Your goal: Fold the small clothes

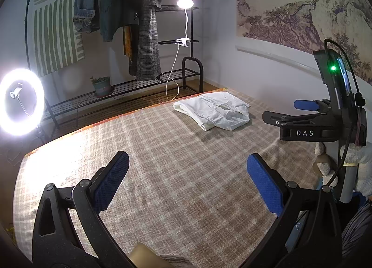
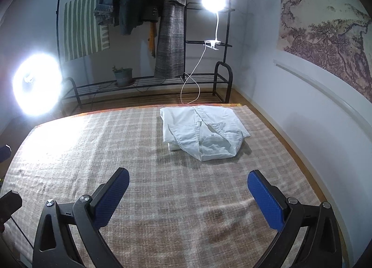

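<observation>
A white folded garment (image 1: 215,111) lies on the plaid bed cover (image 1: 162,163) near the far edge; in the right wrist view the same garment (image 2: 203,132) sits ahead and slightly right. My left gripper (image 1: 187,162) is open over bare cover, well short of the garment, with nothing between its blue pads. My right gripper (image 2: 188,180) is also open and holds nothing, a short way in front of the garment. The right gripper's body (image 1: 309,126) shows at the right of the left wrist view, beside the garment.
A black clothes rack (image 2: 148,35) with hanging coats stands past the bed's far edge, with a clip lamp (image 2: 212,0) and a potted plant (image 2: 123,77). A ring light (image 1: 21,101) glares at left. The wall (image 2: 290,116) runs along the bed's right side. Soft toys (image 1: 325,165) lie at right.
</observation>
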